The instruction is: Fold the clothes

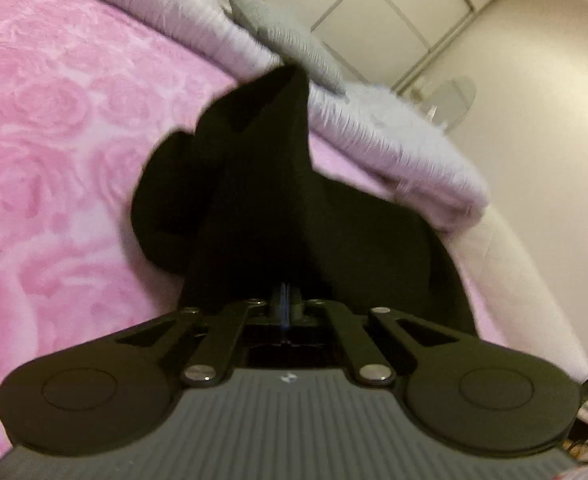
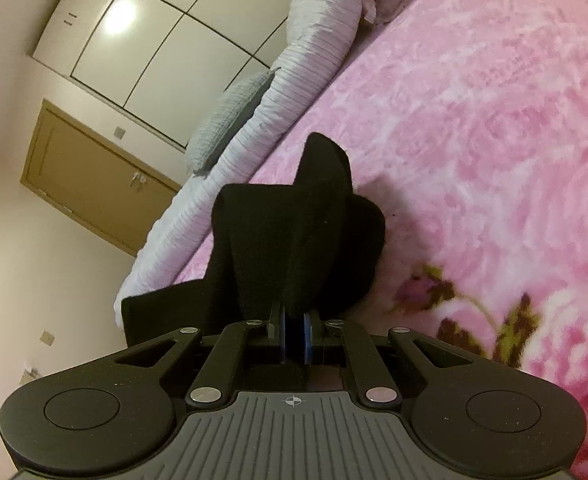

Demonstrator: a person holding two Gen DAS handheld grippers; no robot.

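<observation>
A black garment (image 1: pixel 253 184) is bunched and lifted over the pink rose-patterned blanket (image 1: pixel 53 120). In the left wrist view my left gripper (image 1: pixel 285 300) has its jaws pressed together on a fold of that black cloth, which rises in a peak in front of the fingers and hides their tips. In the right wrist view the same black garment (image 2: pixel 294 240) drapes over my right gripper (image 2: pixel 294 322), whose blue pads (image 2: pixel 308 338) are pinched on a fold of it with a thin gap. Part of the cloth hangs off the bed edge to the left.
A folded pale lilac quilt (image 1: pixel 374 136) and a grey pillow (image 1: pixel 289 44) lie along the bed's edge. White wardrobe doors (image 2: pixel 141 40) and a wooden door (image 2: pixel 93 184) stand beyond. A clear chair (image 1: pixel 450 96) sits by the wall. The pink blanket (image 2: pixel 474 140) spreads wide to the right.
</observation>
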